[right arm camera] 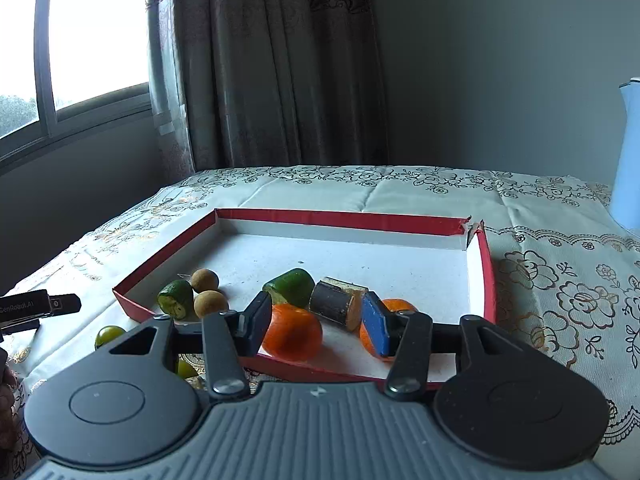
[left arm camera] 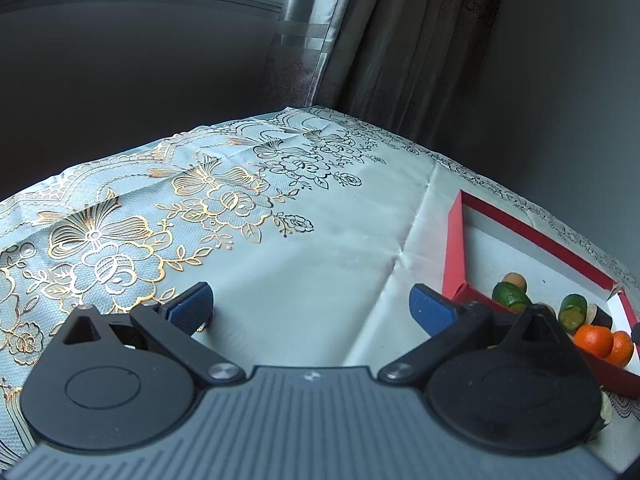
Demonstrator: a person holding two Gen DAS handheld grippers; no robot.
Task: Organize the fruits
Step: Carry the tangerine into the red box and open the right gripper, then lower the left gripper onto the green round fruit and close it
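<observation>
A shallow red box lid (right arm camera: pixel 340 218) with a white floor lies on the table. It holds two oranges (right arm camera: pixel 294 332), two green fruit pieces (right arm camera: pixel 294 286), two brown round fruits (right arm camera: pixel 205 280) and a dark cut stalk piece (right arm camera: pixel 338 306). My right gripper (right arm camera: pixel 316 326) is open over the lid's near edge, its jaws either side of the left orange, not touching it. Two small green fruits (right arm camera: pixel 108 335) lie on the cloth left of the lid. My left gripper (left arm camera: pixel 310 306) is open and empty above bare cloth, left of the lid (left arm camera: pixel 454 248).
The table carries a pale cloth with gold flower print (left arm camera: pixel 120 240). A light blue jug (right arm camera: pixel 628 160) stands at the far right. A curtain (right arm camera: pixel 272 64) and a window (right arm camera: pixel 80 40) are behind the table. The other gripper's dark body (right arm camera: pixel 36 306) shows at the left edge.
</observation>
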